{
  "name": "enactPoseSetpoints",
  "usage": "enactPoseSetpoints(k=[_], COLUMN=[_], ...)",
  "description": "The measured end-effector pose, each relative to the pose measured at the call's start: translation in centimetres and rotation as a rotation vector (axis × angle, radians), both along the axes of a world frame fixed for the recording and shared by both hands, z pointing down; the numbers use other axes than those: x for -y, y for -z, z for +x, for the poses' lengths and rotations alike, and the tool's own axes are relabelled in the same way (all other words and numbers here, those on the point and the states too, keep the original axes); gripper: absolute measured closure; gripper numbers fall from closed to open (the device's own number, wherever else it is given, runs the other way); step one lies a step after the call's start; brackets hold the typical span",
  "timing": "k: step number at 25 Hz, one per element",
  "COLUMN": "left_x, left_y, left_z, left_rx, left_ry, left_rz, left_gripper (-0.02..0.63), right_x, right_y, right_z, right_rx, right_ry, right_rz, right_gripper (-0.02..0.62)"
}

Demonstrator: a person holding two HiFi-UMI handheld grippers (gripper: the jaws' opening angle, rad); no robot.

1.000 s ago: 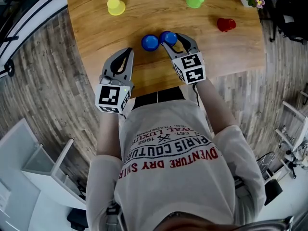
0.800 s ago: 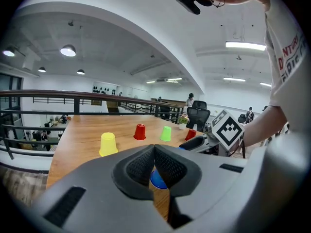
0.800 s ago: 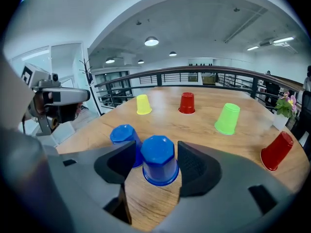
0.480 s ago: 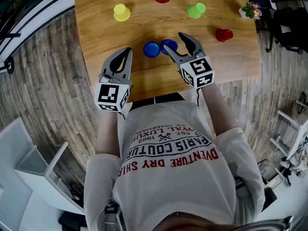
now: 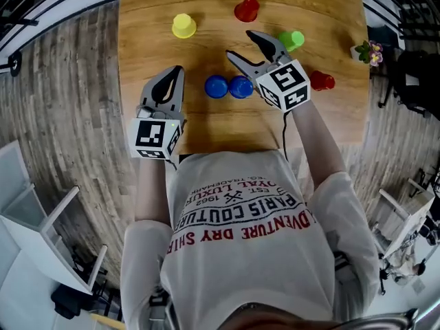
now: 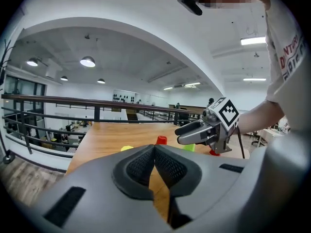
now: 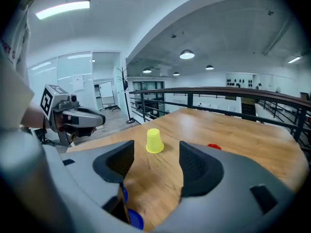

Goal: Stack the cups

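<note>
Two blue cups [image 5: 216, 86] [image 5: 240, 86] stand upside down, side by side, near the front of the wooden table [image 5: 206, 126]. My right gripper [image 5: 240, 45] hovers just beyond them, open, with nothing between its jaws; in the right gripper view [image 7: 155, 161] the blue cups [image 7: 133, 221] show low under the jaws. Farther out stand a yellow cup [image 5: 183, 25] [image 7: 154, 141], a red cup [image 5: 246, 9], a green cup [image 5: 291, 40] and a second red cup [image 5: 322, 80]. My left gripper [image 5: 170, 75] [image 6: 154, 149] is shut and empty, left of the blue cups.
A small potted flower [image 5: 364, 50] sits at the table's right edge. The person's torso is against the front edge. Wood-plank floor surrounds the table, with a white cabinet [image 5: 27, 232] at the lower left. A railing [image 7: 218, 93] runs behind the table's far side.
The right gripper has opened off the right blue cup and moved away past it, toward the table's far side. The cup stays beside the other blue one. The left gripper has hardly moved.
</note>
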State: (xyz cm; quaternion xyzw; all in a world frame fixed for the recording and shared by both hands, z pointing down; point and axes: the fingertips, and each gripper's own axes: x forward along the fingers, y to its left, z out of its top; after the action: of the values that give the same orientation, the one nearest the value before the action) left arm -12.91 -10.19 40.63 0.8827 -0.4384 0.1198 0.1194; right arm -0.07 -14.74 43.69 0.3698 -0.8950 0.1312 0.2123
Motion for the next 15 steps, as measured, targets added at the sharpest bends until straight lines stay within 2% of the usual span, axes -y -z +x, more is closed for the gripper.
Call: enactPoseSetpoints(k=[6,9,15], left_x=[1.6,2.1,3.1], left_y=[-1.0,-1.2,-1.7], left_z=[-0.5,-1.3,-2.9], left_rx=[0.023,0.04,0.045], left_ry=[0.089,0.163,0.248], left_rz=[-0.006,-0.002,0.002], left_gripper=[0.591,0.591,0.591], right_x=[3.6,5.0,7.3], right_y=[-0.9,-2.0,-4.8], right_z=[-3.7,-5.8,-9.4], right_rx=[0.017,0.025,0.016], right_ry=[0.193,0.281,0.358], right_rz=[-0.002,-0.017,-0.06], right_gripper=[0.296,0.29,0.285])
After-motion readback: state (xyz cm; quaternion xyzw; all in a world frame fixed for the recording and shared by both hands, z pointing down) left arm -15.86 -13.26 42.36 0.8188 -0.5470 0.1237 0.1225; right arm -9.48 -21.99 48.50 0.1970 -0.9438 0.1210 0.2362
